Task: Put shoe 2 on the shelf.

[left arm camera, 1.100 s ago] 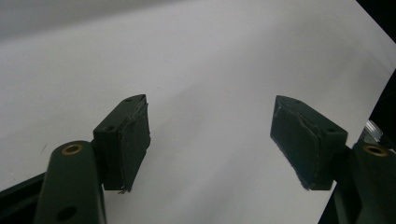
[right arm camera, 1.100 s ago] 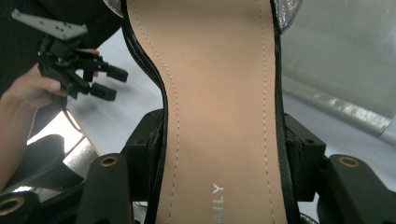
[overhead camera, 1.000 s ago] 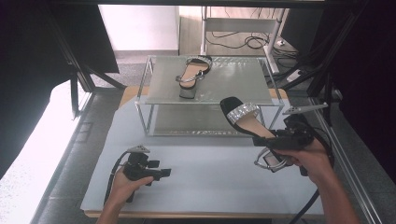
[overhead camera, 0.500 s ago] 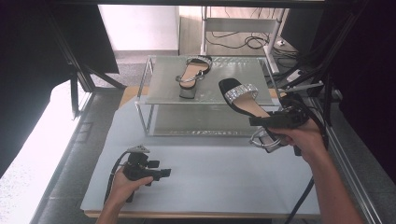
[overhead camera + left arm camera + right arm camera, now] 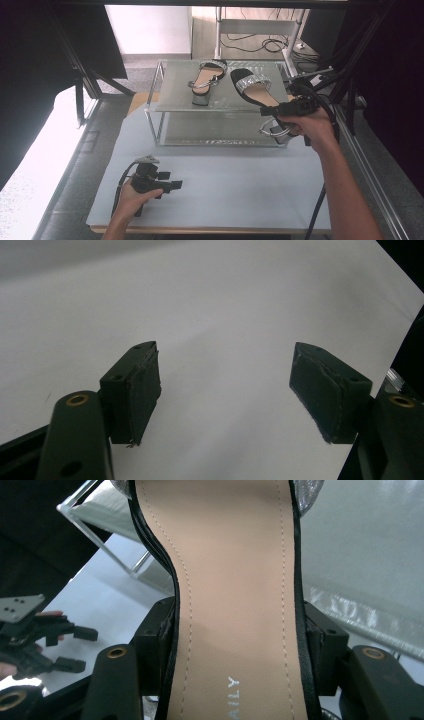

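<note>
My right gripper (image 5: 282,109) is shut on a black sandal (image 5: 256,89) with a glittery silver strap, and holds it in the air over the right part of the glass shelf (image 5: 175,90). In the right gripper view the sandal's tan insole (image 5: 235,595) runs up between the two jaws, which clamp its sides. A matching sandal (image 5: 205,80) stands on the top of the shelf, left of the held one. My left gripper (image 5: 170,186) rests low on the pale table (image 5: 240,190) at the front left, open, with nothing between its pads (image 5: 145,390).
The shelf is a two-level glass rack on thin metal legs (image 5: 150,117) at the back of the table. Dark frame bars (image 5: 80,80) stand at both sides. Cables (image 5: 260,45) lie on the floor behind. My left gripper (image 5: 35,630) appears at the left of the right gripper view.
My right gripper has carried the sandal up and back, from in front of the shelf to over its top level. The left gripper has stayed still.
</note>
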`<control>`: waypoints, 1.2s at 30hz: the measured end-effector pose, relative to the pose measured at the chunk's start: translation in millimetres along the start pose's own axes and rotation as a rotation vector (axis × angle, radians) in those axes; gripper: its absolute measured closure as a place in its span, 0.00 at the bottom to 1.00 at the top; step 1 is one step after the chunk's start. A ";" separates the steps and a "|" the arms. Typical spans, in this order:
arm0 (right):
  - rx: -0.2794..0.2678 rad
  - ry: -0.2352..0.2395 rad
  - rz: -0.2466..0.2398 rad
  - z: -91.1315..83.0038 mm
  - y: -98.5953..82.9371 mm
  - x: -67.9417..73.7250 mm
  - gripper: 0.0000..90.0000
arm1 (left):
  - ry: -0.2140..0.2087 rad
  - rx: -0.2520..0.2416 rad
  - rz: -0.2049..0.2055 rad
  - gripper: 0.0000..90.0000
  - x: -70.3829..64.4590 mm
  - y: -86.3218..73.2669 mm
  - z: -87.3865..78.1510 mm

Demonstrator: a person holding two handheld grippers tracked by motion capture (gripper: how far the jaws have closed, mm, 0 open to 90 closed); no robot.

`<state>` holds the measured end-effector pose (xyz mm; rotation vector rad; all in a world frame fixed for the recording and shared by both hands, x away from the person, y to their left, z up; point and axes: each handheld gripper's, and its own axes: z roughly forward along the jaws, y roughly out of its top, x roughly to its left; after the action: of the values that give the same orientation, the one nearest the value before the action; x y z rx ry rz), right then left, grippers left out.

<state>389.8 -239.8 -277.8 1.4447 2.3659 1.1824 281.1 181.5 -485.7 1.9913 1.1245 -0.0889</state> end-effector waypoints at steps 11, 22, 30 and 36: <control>0.014 -0.036 0.052 19.2 29.1 -12.9 0.46 | -0.009 -0.010 -0.005 0.32 1.2 -0.1 -1.2; 0.013 -0.050 0.106 35.7 47.2 -23.7 0.46 | -0.024 -0.012 -0.001 0.32 -1.4 0.0 -1.7; 0.033 -0.055 0.111 53.4 60.7 -27.5 0.46 | -0.030 -0.017 0.000 0.32 -2.0 -0.3 -2.9; 0.033 -0.054 0.116 65.4 67.6 -30.8 0.46 | -0.043 -0.007 0.004 0.32 -1.2 -0.5 0.5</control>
<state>484.6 -212.3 -285.5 1.6229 2.3045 1.1204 280.2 180.5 -485.8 1.9755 1.0920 -0.1253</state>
